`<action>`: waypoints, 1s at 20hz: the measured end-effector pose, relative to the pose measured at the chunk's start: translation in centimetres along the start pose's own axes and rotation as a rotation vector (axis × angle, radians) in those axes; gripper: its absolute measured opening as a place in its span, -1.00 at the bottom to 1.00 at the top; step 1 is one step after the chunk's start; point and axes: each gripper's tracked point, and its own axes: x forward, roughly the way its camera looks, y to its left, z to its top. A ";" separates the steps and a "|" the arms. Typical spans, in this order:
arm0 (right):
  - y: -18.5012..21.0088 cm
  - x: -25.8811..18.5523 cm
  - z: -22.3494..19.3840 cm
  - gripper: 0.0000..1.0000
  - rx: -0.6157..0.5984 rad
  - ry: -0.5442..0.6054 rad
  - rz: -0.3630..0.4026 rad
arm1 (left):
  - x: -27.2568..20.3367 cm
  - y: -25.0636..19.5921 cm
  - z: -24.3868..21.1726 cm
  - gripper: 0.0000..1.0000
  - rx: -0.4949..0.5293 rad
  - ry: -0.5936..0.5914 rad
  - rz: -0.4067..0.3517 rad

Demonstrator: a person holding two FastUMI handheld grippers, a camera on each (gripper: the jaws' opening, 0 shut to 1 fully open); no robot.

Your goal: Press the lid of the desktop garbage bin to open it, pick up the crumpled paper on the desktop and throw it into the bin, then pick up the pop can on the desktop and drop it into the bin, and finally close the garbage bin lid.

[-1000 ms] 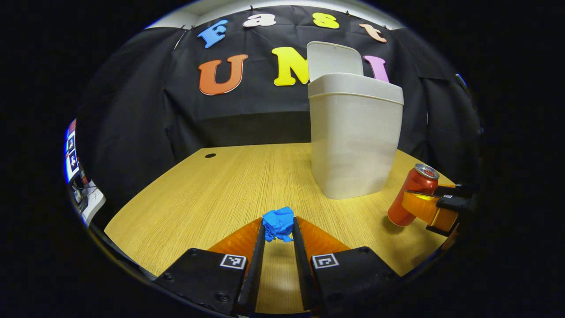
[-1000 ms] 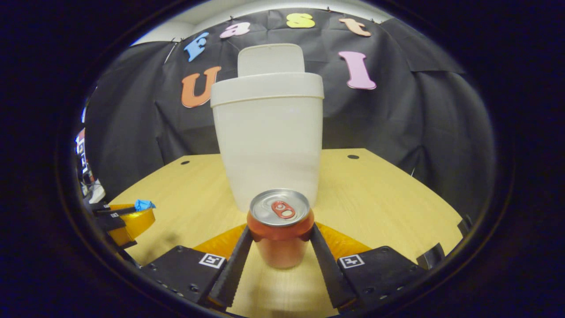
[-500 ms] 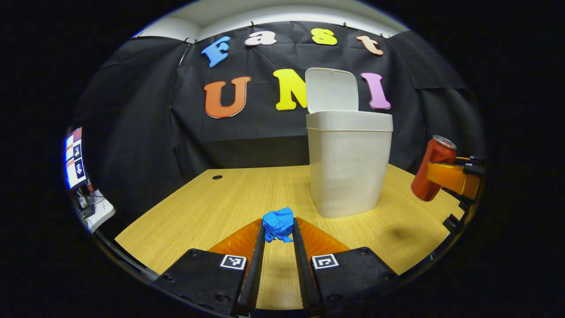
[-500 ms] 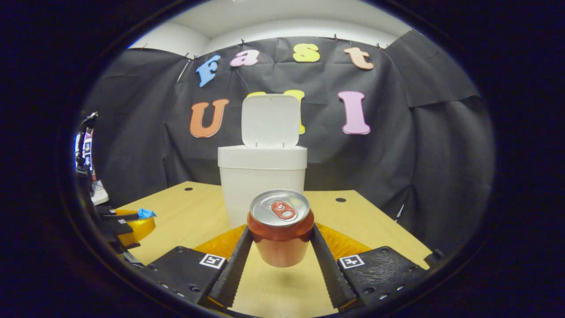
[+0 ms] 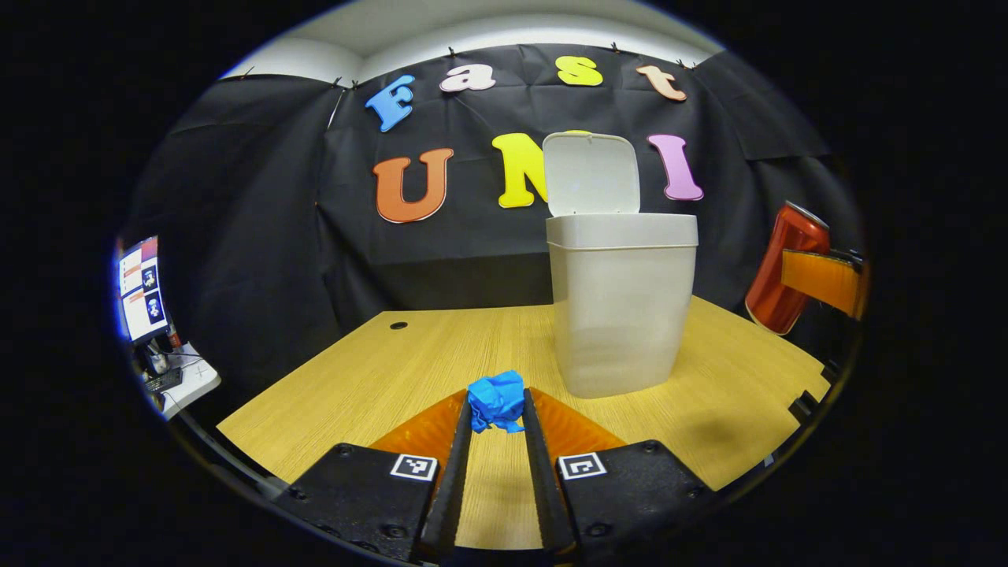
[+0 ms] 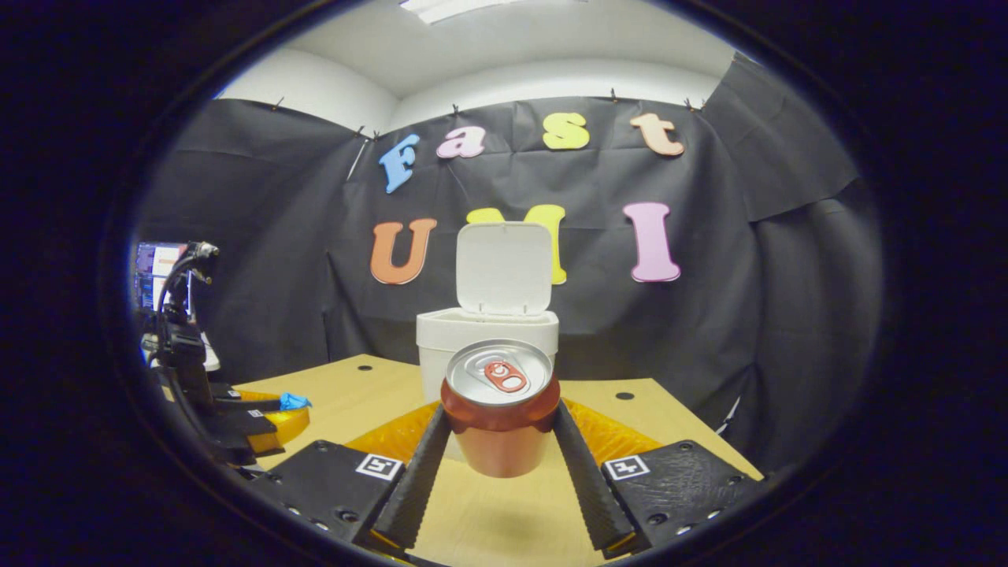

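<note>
A blue crumpled paper sits pinched between the fingertips of my left gripper, held above the wooden desktop. The white garbage bin stands ahead and to the right with its lid raised. In the right gripper view, my right gripper is shut on a red pop can, lifted well off the desk in front of the bin and its upright lid. The can also hangs at the far right of the left gripper view. The left gripper with the paper shows low at the left.
The desktop has small round cable holes near its back edge. A monitor and a side table with cables stand beyond the desk's left edge. Black cloth walls close the booth behind and beside the bin.
Both grippers have risen and pulled back from the bin, each keeping its load. The can has left the desk and climbed high; the bin looks smaller and lower in both views.
</note>
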 end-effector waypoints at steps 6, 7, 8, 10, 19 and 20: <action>0.1 -0.2 0.0 0.58 0.067 0.018 0.045 | -0.7 -2.8 4.8 -0.17 -0.008 -0.052 -0.020; 0.0 -0.2 -0.2 0.58 0.061 0.025 0.040 | -0.9 -2.8 6.0 -0.17 -0.001 -0.072 -0.013; -0.2 -0.2 -0.1 0.55 0.063 0.026 0.035 | -1.0 -3.2 7.4 -0.17 0.004 -0.094 -0.016; -0.9 -0.1 0.0 0.55 0.068 0.023 0.010 | -0.3 -3.7 9.4 -0.17 0.000 -0.103 -0.023; -3.2 -0.4 0.4 0.55 0.088 0.024 -0.027 | 4.4 -6.8 19.7 -0.17 -0.007 -0.183 -0.101; -4.0 -0.5 0.7 0.58 0.092 0.018 -0.052 | 5.5 -7.8 21.0 -0.17 0.011 -0.202 -0.133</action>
